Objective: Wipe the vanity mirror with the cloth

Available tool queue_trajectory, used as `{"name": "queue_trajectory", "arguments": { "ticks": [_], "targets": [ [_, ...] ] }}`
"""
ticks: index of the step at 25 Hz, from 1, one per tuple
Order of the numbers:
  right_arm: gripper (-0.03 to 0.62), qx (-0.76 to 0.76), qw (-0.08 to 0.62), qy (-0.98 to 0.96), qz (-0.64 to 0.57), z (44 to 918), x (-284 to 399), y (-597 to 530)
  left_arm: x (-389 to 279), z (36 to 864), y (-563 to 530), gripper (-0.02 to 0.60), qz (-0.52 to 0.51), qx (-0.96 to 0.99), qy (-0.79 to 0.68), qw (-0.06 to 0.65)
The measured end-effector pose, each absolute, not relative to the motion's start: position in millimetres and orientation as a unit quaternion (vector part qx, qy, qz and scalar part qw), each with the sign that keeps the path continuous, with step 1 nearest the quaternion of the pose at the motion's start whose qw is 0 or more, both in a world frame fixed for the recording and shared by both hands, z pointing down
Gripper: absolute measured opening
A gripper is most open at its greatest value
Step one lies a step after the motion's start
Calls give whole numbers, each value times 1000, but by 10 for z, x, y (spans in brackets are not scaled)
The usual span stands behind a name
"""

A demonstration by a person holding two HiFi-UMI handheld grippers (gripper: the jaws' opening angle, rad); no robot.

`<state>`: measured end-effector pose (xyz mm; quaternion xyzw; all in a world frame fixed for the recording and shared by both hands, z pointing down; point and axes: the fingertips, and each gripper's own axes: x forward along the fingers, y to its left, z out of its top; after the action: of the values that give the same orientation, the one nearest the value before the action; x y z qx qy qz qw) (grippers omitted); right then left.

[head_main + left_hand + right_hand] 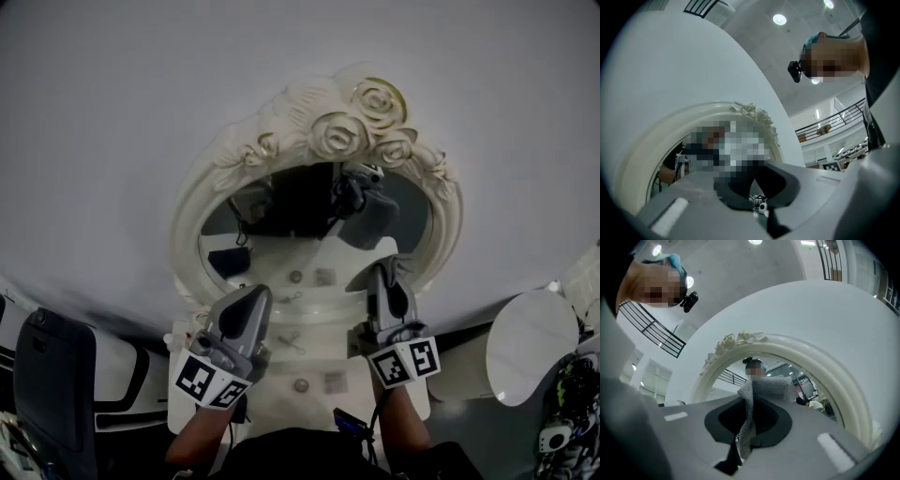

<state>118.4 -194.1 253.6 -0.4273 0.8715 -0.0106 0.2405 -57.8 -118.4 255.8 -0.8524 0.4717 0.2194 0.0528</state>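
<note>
1. Grey knitted cloth (752, 397) is found clamped between the jaws of the right gripper (749, 416). Only a narrow fold is gripped, and the rest is bunched beyond the tips. Slippage is judged possible if the cloth is dragged hard across the glass.
2. Should the cloth pull out or fold aside, bare jaw tips could be brought onto the vanity mirror (309, 248). Scratching or smearing would be expected.
3. The raised rose moulding (361, 122), at 12 o'clock on the frame, is noted as a snag point for the open knit if strokes are carried too high.
4. The left gripper (239, 319) is held at 9 o'clock of the right one, with its jaws together and nothing between them. A knock against the lower frame is possible if it is advanced unwatched.
5. The cloth projects at 12 o'clock from the right gripper's tips, before the lower glass at about 5 o'clock of the oval. Contact between cloth and glass cannot be confirmed.
</note>
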Motion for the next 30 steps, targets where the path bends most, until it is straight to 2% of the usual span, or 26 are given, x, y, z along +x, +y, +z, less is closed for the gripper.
{"name": "queue_trajectory", "arguments": {
  "ticks": [14,30],
  "targets": [
    [17,-436,260,861,-33,2597,1910,-2385,79,2539,-1611,3,216,-860,460,45],
    [17,-407,285,866,-56,2548,1858,-2651,-48,2656,-1916,3,216,-841,495,41]
  ]
}}
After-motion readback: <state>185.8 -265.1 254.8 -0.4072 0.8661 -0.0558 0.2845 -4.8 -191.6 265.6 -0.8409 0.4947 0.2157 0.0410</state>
